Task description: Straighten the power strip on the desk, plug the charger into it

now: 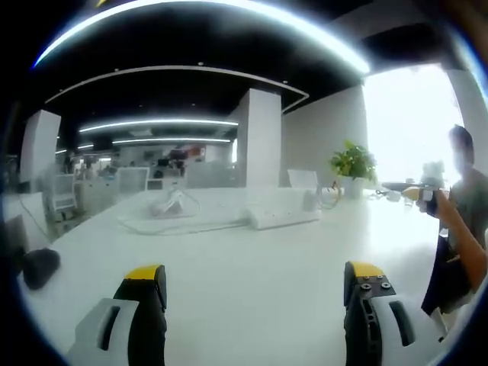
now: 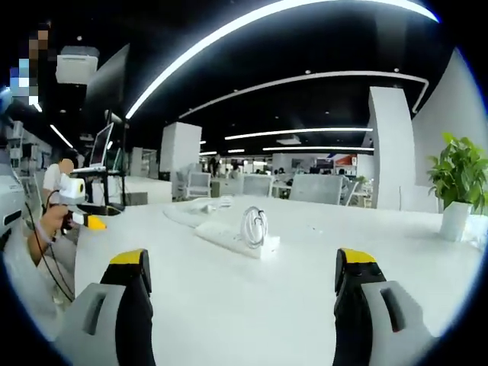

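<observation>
A white power strip (image 1: 282,216) lies across the middle of the white desk (image 1: 252,267), slightly askew. Left of it lies a white charger (image 1: 171,204) with its thin cable looped around it. My left gripper (image 1: 255,282) is open and empty, low over the desk and well short of both. From the other side the power strip (image 2: 229,235) has a loop of cable (image 2: 255,226) standing at its near end, with more white cable (image 2: 202,206) beyond. My right gripper (image 2: 242,267) is also open, empty and short of the strip.
A potted plant (image 1: 352,164) stands at the back right, seen too as the plant (image 2: 457,183). A dark object (image 1: 38,265) lies at the desk's left edge. A person (image 1: 461,221) holds a gripper device beside the desk; a person's hand (image 2: 53,221) holds one as well.
</observation>
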Available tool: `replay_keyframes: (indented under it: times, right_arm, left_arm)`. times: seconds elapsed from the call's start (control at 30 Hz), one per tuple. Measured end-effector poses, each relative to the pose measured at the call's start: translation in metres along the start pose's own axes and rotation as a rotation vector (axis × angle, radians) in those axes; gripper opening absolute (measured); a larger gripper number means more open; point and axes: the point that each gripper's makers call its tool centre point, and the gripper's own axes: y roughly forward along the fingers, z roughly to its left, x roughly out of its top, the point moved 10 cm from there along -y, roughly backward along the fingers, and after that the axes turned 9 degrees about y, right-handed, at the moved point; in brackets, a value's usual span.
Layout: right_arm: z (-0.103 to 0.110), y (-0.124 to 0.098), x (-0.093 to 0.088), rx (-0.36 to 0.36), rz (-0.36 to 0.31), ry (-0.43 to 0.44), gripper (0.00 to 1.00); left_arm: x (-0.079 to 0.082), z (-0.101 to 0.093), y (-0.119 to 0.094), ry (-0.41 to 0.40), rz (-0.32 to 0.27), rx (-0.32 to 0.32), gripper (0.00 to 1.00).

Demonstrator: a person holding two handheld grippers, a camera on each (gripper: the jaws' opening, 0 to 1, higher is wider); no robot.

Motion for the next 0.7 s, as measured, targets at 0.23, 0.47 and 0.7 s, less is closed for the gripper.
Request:
replay_keyframes:
  times: [0.23, 0.47, 0.7]
  right_arm:
    - [0.000, -0.003, -0.011, -0.009, 0.007, 0.019, 1.00]
    - [0.001, -0.005, -0.021, -0.009, 0.027, 0.036, 1.00]
    - [-0.001, -0.008, -0.025, -0.034, 0.011, 0.045, 1.00]
  left_arm:
    - [0.001, 0.003, -0.001, 0.004, 0.000, 0.009, 0.99]
    - [0.002, 0.004, -0.001, 0.004, -0.002, 0.013, 0.99]
    - [0.001, 0.004, 0.001, 0.000, 0.000, 0.011, 0.99]
